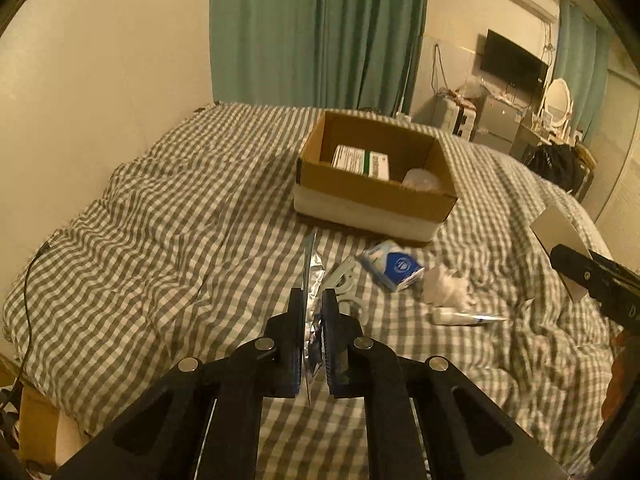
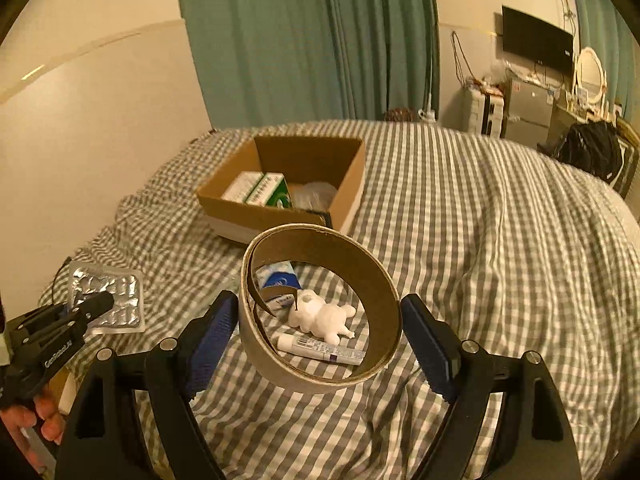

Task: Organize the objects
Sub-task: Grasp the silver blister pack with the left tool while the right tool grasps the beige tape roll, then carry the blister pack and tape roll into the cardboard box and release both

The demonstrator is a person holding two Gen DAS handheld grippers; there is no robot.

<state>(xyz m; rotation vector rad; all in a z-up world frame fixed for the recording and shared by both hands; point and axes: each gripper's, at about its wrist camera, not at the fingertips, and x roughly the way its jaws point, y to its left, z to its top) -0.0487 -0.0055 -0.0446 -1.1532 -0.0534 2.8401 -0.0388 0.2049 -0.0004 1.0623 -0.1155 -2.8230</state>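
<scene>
**A:** What have I got in each hand?

**B:** On my left, the blister pack (image 1: 311, 280) is pinched edge-on between the pads of the left gripper (image 1: 311, 344), held up above the checked quilt (image 1: 160, 240). It looks featherlight, a thin foil sheet, stiff enough to stand but easy to crease, so I'd judge the grip near its lower edge is right: on the flat rim, not crushing the bubbles.

**A:** And the right?

**B:** The cardboard ring (image 2: 320, 308), an empty tape core by the look of it, hangs between the blue pads of the right gripper (image 2: 320, 340). The jaws stand wide, each pad against the outside of the ring, so they're clamping it across its width. It's light and a bit springy; an inner layer is peeling loose. I'd squeeze only lightly or it will go oval and pop out.

**A:** Where does it all go?

**B:** Presumably the cardboard box (image 2: 340, 200) farther up the bed, which already holds a green-and-white carton (image 2: 260, 190) and something clear, maybe a bag. Still lying on the quilt: a blue-and-white packet (image 1: 394, 266), a white figurine (image 2: 320, 316), a small tube (image 2: 320, 348).
</scene>
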